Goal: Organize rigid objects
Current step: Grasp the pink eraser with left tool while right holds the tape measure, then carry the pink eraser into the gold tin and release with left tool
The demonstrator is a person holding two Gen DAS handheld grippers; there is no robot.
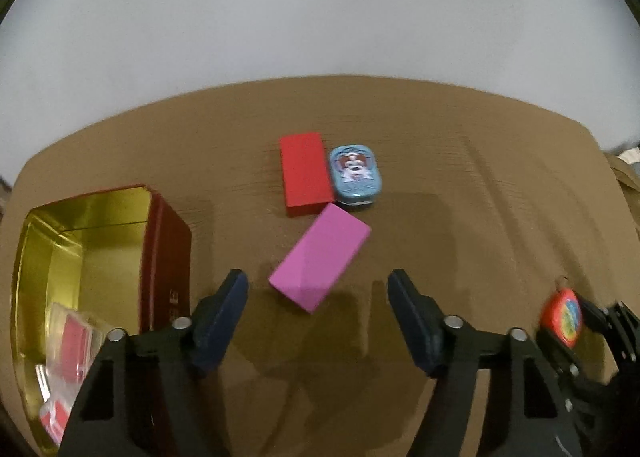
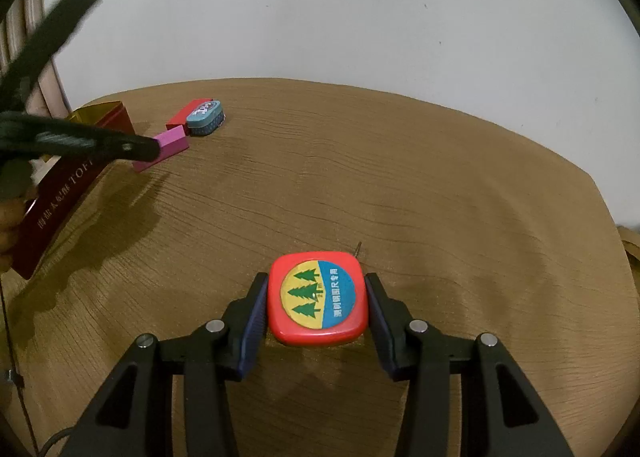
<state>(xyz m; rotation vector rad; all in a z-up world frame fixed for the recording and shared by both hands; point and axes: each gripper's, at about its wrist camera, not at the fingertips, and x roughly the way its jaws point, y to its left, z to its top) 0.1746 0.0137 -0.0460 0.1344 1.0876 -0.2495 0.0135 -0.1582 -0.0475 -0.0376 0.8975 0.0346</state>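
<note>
My right gripper (image 2: 316, 297) is shut on a red tape measure (image 2: 317, 299) with a tree label, held just above the brown table; the tape measure also shows at the right edge of the left wrist view (image 1: 560, 317). My left gripper (image 1: 318, 289) is open and empty, just short of a pink block (image 1: 320, 257). Beyond the pink block lie a red block (image 1: 305, 173) and a blue oval tin (image 1: 355, 173) with a dog picture, side by side. An open dark red tin box (image 1: 166, 241) with a gold inside stands at the left.
The tin box holds red and clear packets (image 1: 68, 341) at its near end. The brown wood-grain table (image 2: 400, 177) ends at a white wall behind. The left gripper (image 2: 80, 141) reaches in at the left of the right wrist view, over the box.
</note>
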